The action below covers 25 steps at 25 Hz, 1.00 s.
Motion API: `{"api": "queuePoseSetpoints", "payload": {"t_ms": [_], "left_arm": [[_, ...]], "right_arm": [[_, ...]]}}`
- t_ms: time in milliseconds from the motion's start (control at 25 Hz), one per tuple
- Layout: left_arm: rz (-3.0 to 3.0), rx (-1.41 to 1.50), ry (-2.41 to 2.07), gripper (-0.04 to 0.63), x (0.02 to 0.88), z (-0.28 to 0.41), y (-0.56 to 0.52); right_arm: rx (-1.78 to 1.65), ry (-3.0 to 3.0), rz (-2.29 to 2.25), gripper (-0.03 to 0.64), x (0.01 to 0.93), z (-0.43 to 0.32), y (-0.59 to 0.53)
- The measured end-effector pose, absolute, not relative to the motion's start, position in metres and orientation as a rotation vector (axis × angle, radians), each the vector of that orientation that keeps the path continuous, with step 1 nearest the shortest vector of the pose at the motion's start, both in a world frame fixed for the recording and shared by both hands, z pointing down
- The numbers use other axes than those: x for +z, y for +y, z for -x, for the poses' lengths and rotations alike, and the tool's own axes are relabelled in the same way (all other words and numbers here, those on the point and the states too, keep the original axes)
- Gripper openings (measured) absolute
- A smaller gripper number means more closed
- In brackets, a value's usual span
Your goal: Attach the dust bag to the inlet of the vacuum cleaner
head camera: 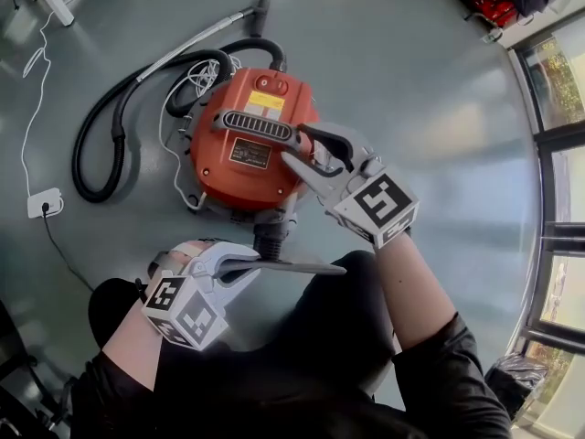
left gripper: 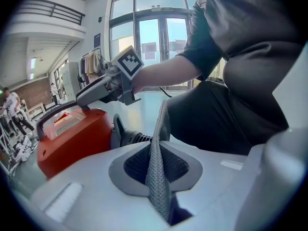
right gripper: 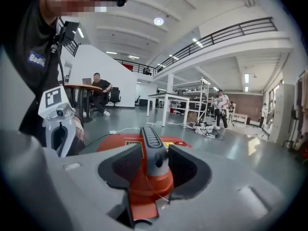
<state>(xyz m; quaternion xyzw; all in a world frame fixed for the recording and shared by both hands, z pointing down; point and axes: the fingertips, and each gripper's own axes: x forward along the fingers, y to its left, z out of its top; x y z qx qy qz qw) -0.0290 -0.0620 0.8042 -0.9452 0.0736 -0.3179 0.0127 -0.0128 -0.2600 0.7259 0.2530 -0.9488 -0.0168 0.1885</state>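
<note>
An orange vacuum cleaner (head camera: 239, 167) stands on the floor in front of me, its grey slatted handle (head camera: 259, 125) on top. A black ribbed inlet (head camera: 271, 239) sticks out of its near side, also visible in the left gripper view as the inlet (left gripper: 130, 137). My left gripper (head camera: 259, 262) is shut on the grey mesh edge of the dust bag (left gripper: 155, 172), which runs rightward as a flat strip, the dust bag (head camera: 311, 267), just short of the inlet. My right gripper (head camera: 294, 146) is open, its jaws standing either side of the handle's end (right gripper: 155, 160) with gaps on both sides.
A black hose (head camera: 101, 144) loops left of the vacuum, with a metal wand (head camera: 196, 39) and white cable (head camera: 37, 71) running to a socket (head camera: 44, 203). Glass doors line the right side. In the right gripper view, tables (right gripper: 166, 102) and people stand far off.
</note>
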Motion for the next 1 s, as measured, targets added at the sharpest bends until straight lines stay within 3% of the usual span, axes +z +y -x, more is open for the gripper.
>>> {"api": "queuePoseSetpoints", "payload": {"t_ms": [1000], "left_arm": [[3.200,-1.047,0.302,0.060,0.803,0.037,-0.080]], "right_arm": [[-0.137,-2.628,-0.606,0.143,0.741,0.026,-0.269]]}}
